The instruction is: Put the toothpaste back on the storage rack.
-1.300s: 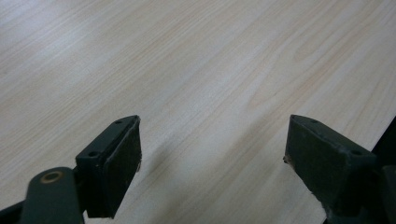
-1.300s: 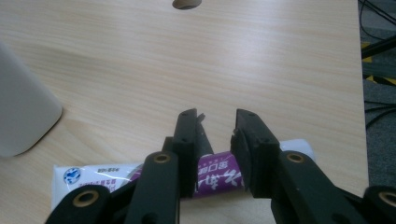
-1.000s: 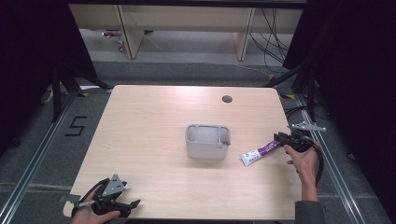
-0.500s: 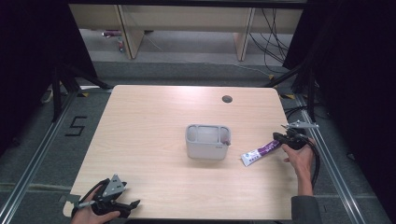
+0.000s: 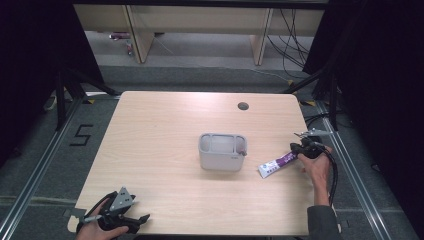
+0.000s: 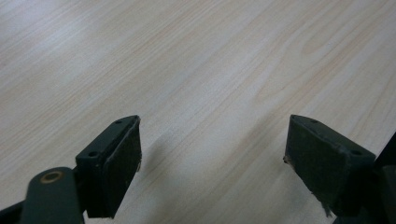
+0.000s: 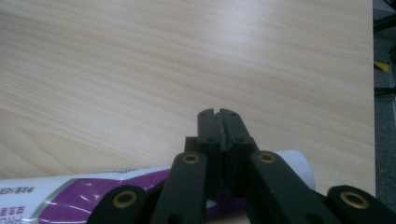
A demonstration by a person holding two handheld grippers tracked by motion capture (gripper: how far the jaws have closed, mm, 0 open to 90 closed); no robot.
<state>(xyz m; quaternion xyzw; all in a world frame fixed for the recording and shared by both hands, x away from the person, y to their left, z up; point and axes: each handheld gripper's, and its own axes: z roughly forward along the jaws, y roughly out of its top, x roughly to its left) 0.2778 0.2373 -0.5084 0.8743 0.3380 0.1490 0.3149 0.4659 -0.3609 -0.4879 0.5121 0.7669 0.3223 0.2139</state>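
Observation:
A white and purple tube (image 5: 275,164) lies on the wooden table (image 5: 165,130), right of a grey open box (image 5: 222,162). My right gripper (image 5: 296,149) is at the tube's right end, held in a hand. In the right gripper view its jaws (image 7: 218,114) are shut, pads touching, and they cross over the tube (image 7: 70,196), which lies under them. I see nothing between the pads. My left gripper (image 5: 142,220) rests at the table's near left corner. It is open (image 6: 212,158), with bare wood between its pads.
A small round hole (image 5: 243,106) sits near the table's far edge. The grey box stands mid-table, its inside mostly hidden from here. Metal rails (image 5: 360,190) run along both sides of the table, and cables trail on the floor behind.
The right hand has shifted slightly left toward the tube's end. The tube, the box and the left hand have stayed put.

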